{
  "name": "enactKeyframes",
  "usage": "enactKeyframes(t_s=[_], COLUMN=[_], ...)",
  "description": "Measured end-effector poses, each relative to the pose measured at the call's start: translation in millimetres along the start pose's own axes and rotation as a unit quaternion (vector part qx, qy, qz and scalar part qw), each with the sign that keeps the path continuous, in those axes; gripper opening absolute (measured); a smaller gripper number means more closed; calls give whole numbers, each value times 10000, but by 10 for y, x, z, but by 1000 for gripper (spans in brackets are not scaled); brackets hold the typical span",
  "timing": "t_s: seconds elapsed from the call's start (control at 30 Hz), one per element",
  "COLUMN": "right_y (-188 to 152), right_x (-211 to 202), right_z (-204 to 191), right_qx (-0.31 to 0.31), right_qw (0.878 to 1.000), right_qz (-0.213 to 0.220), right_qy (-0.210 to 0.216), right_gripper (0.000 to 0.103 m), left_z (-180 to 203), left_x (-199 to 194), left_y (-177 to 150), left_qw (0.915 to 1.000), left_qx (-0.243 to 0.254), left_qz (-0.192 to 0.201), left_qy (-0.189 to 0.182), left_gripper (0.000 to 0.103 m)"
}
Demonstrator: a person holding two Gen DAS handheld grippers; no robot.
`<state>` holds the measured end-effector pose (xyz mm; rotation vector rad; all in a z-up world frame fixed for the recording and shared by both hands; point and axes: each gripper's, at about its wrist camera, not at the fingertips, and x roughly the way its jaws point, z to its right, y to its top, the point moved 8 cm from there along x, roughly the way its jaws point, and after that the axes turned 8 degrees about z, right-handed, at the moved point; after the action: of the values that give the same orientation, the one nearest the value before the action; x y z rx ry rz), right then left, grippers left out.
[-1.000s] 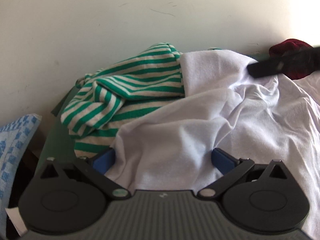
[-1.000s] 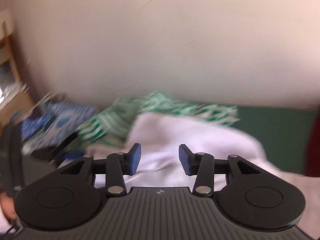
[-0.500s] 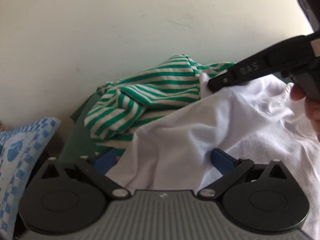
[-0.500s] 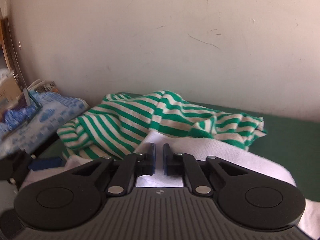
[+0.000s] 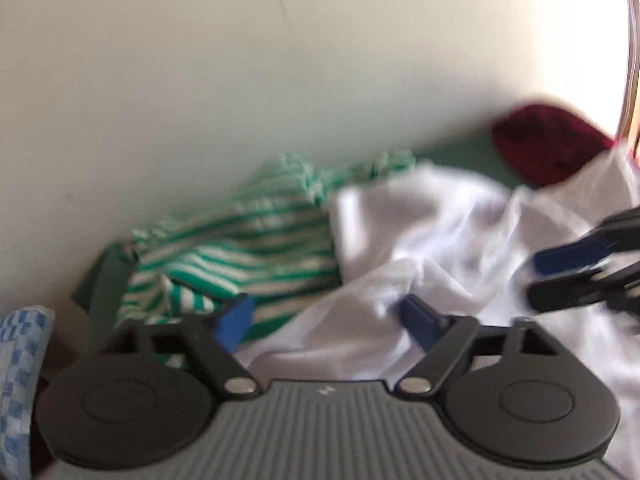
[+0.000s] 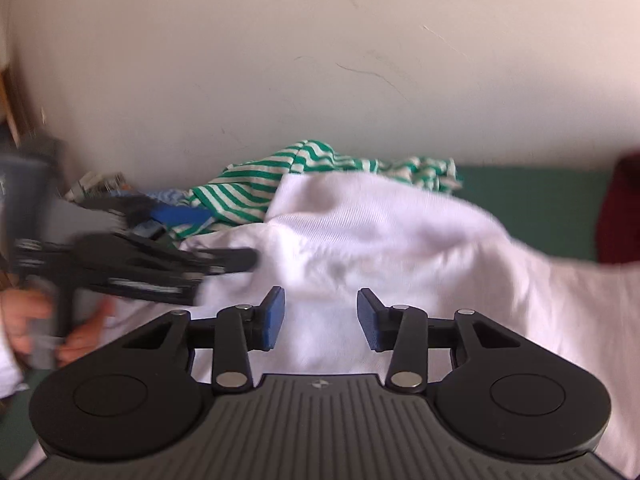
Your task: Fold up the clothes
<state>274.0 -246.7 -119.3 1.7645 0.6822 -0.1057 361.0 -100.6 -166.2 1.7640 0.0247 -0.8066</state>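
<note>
No text can be read in either view. The left gripper (image 6: 240,260), beside the white garment (image 6: 380,240), bears pale lettering on its arm, too blurred to make out.

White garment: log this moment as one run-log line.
white garment: crumpled, unfolded | left gripper: jaws closing, fabric between | right gripper: jaws reopened, open | striped garment: behind

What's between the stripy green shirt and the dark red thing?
In the left wrist view, the white garment and some green surface lie between the striped shirt and the red cloth.
</note>
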Motion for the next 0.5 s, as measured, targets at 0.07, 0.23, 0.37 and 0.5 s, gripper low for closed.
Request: enactKeyframes(t_s=[0.07,0.23,0.37,0.5], right_y=[-30,-98,-125,-83], right_x=[-49,-49,-94,-344], right_z=[44,93,150,322], right_qx=[198,380,444,488], right_qw=[9998,9992,9989,9979], right_qz=[41,83,-23,160], right_qy=[-14,-31,-160,-382], right_gripper=[44,44,45,48], left_z=[0,54,29,98], left_x=[-6,-42,-32,-359], left_y=[20,182,29,78], left_qw=[9999,9983,9954,9930], left_qx=[45,342,681,806], left_qz=[110,295,209,492], left_qy=[73,370,636,709], left_gripper=[57,58,81,82])
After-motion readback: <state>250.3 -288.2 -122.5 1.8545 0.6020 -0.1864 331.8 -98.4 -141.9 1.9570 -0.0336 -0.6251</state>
